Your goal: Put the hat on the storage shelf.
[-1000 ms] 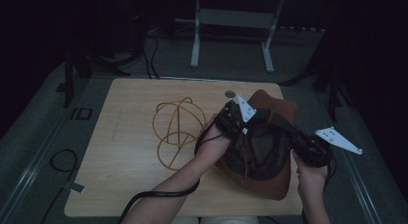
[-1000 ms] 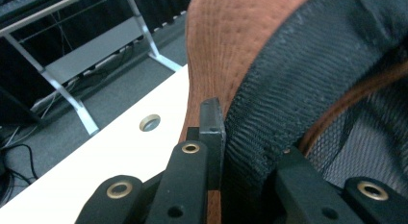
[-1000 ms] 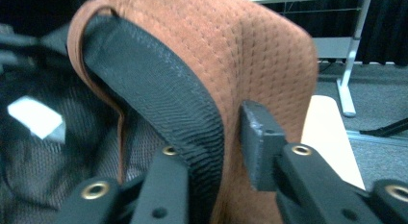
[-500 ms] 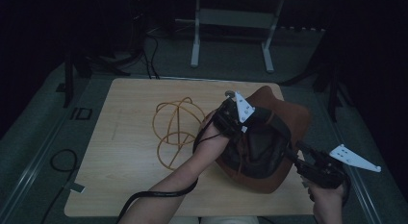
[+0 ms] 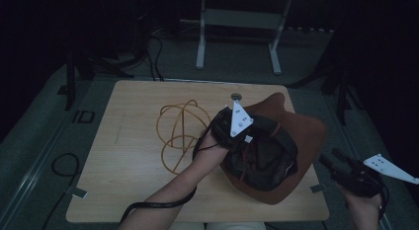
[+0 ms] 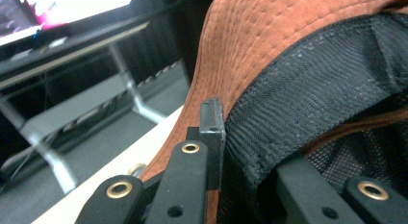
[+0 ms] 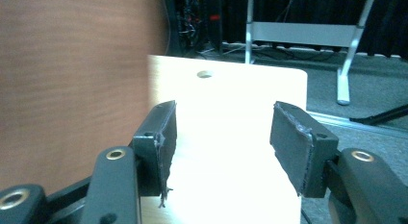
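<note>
On the bench (image 5: pixel 123 156) lay one brown hat (image 5: pixel 296 141) and, beside it, one orange wire hoop frame (image 5: pixel 180 129); two grippers.

A dim room surrounds the pale wooden table (image 5: pixel 133 190), which stands on grey carpeted floor (image 5: pixel 306 57). Toward 12 o'clock stands a light metal frame (image 5: pixel 237 18) on two legs. Dark cables (image 5: pixel 153 52) trail near 11 o'clock; the walls seem black.

right hand-held gripper (image 5: pixel 330 161): let go of hat (image 5: pixel 296 141) | drawn back past table edge | jaws apart
</note>
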Demonstrator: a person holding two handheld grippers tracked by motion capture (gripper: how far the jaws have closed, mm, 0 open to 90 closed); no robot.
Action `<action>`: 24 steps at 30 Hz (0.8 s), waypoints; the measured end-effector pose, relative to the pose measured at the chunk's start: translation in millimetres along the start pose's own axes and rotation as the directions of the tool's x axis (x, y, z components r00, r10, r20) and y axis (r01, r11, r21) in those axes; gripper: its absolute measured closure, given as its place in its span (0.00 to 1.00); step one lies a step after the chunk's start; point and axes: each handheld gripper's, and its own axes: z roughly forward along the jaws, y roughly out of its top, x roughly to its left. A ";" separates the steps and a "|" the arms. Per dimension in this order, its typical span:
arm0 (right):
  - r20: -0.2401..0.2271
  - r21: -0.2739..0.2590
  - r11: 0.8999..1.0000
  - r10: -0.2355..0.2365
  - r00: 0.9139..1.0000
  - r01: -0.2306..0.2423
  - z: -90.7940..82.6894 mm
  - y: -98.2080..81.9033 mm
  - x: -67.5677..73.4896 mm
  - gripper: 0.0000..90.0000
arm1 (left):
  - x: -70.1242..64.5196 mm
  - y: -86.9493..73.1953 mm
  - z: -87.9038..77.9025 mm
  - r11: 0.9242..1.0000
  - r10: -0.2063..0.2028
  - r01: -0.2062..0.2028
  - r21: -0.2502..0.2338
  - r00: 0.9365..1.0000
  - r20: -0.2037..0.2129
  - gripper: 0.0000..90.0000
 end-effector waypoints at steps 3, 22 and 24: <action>0.007 -0.007 1.000 0.003 1.000 -0.003 4.7 1.8 -6.5 0.47 | 2.3 -1.6 -7.3 0.999 -0.012 0.013 -0.031 0.999 0.037 0.95; -0.225 -0.084 0.994 -0.089 0.970 0.072 34.2 29.1 40.9 0.49 | -4.7 -12.7 -20.4 0.960 0.016 0.086 -0.266 0.933 0.359 0.95; -0.281 -0.113 0.991 -0.105 0.954 0.075 30.5 30.7 53.2 0.49 | -6.3 -12.4 -19.5 0.956 0.017 0.096 -0.278 0.925 0.379 0.95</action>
